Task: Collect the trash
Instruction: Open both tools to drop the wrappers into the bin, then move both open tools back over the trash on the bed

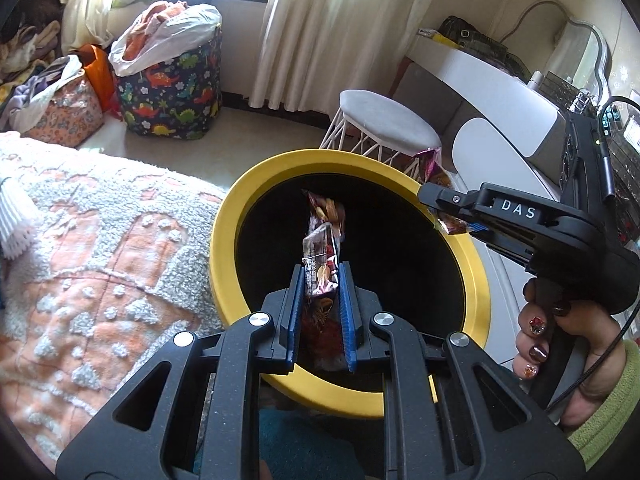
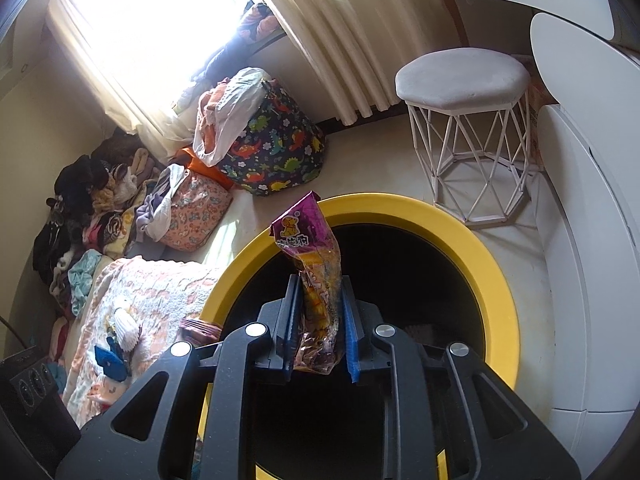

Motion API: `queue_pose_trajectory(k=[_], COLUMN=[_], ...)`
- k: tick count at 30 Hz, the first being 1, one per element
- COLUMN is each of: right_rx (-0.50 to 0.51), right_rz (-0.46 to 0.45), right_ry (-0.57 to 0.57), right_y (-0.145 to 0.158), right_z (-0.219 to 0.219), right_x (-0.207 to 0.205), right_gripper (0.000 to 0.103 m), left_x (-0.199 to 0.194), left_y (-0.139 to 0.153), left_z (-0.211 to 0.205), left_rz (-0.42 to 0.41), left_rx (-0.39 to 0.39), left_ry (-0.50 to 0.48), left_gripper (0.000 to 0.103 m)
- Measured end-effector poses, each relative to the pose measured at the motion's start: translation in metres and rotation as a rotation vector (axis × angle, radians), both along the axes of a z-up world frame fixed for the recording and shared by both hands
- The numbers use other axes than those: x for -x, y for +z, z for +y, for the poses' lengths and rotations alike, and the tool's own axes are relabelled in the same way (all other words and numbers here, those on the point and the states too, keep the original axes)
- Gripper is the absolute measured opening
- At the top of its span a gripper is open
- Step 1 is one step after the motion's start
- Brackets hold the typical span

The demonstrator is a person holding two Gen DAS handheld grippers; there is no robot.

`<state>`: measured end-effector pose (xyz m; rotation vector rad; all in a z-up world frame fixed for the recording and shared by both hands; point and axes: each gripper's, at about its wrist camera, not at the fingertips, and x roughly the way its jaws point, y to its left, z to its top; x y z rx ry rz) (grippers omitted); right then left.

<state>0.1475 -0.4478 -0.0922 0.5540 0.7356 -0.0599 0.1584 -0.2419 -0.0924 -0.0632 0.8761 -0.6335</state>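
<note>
A yellow-rimmed bin [image 1: 224,232] with a black inside stands on the floor by the bed; it also shows in the right wrist view [image 2: 496,280]. My left gripper [image 1: 323,276] is shut on a dark red snack wrapper [image 1: 322,240] and holds it over the bin's opening. My right gripper [image 2: 320,284] is shut on a purple and yellow snack wrapper [image 2: 310,236] over the bin's near rim. In the left wrist view the right gripper [image 1: 440,208] reaches in from the right over the far rim, with its wrapper [image 1: 434,168] sticking up behind it.
A bed with a pink and white blanket [image 1: 92,240] lies left of the bin. A white wire stool [image 2: 464,128] stands beyond it, a white desk [image 1: 500,92] to the right. A dinosaur-print basket [image 1: 172,92] and clothes piles [image 2: 92,208] sit by the curtained window.
</note>
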Motion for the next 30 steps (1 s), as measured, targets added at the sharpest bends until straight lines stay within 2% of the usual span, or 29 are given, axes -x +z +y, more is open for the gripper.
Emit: queue_pose_trajectory(k=[2, 4, 6, 7, 8, 10, 12, 17, 30], right_rx=[-0.001, -0.002, 0.002, 0.006, 0.011, 0.024, 0.041, 0.078, 0.107], right_rz=[0.003, 0.003, 0.002, 0.001, -0.002, -0.008, -0.016, -0.05, -0.12], right_ry=[0.002, -0.001, -0.004, -0.007, -0.01, -0.009, -0.002, 0.023, 0.132], right_y=[0.0, 0.0, 0.001, 0.002, 0.002, 0.004, 0.007, 0.018, 0.038], right_z=[0.002, 0.002, 0.002, 0.003, 0.003, 0.004, 0.007, 0.015, 0.048], right_x=[0.0, 0.0, 0.001, 0.001, 0.001, 0.001, 0.002, 0.003, 0.002], right_gripper=[0.028, 0.038, 0.042, 0.048, 0.053, 0.054, 0.058, 0.063, 0.064], left_x=[0.0, 0.0, 0.002, 0.003, 0.006, 0.009, 0.013, 0.017, 0.022], left_y=[-0.001, 0.0, 0.003, 0.005, 0.006, 0.01, 0.013, 0.022, 0.039], left_z=[0.002, 0.005, 0.011, 0.012, 0.014, 0.018, 0.021, 0.034, 0.074], left_rz=[0.003, 0.005, -0.003, -0.007, -0.014, -0.03, -0.046, -0.069, -0.136], left_rx=[0.009, 0.028, 0.046, 0.048, 0.051, 0.051, 0.045, 0.043, 0.003], left_ry=[0.003, 0.01, 0.027, 0.037, 0.049, 0.071, 0.089, 0.131, 0.253], left_gripper=[0.017, 0.045, 0.057, 0.067, 0.072, 0.084, 0.092, 0.092, 0.092])
